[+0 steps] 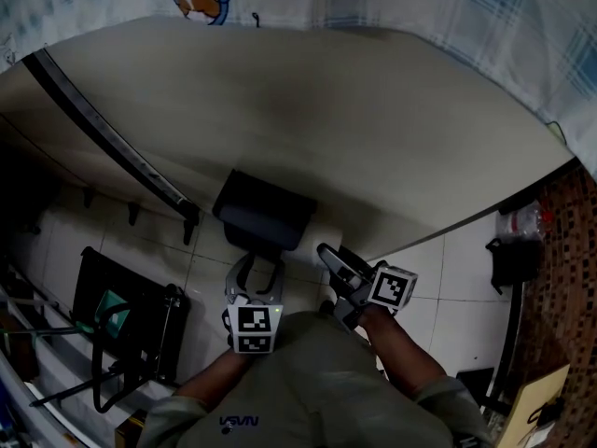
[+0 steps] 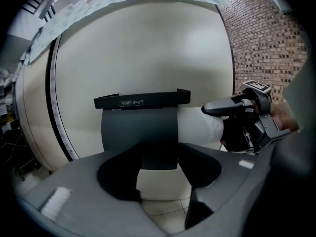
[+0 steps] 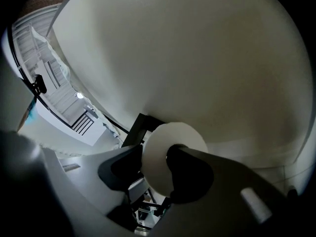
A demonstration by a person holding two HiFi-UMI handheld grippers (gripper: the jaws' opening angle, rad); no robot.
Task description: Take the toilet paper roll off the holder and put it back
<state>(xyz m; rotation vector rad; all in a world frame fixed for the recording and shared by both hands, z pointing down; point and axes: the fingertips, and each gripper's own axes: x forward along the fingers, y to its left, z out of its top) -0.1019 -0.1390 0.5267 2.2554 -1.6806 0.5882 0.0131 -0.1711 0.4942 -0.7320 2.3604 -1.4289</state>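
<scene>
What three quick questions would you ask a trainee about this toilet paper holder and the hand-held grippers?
1. True or false: the toilet paper roll lies on the floor.
2. Where does the right hand-held gripper grip the roll? A: its open end. B: its middle. C: a loose sheet.
3. Fill in: the black holder is fixed to a cream ____.
Key: 1 false; 2 A; 3 wall.

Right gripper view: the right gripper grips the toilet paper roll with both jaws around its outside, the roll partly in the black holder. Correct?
No. The right gripper view shows one jaw of the right gripper inside the hollow core of the toilet paper roll, the other outside it; the rest holds.
</scene>
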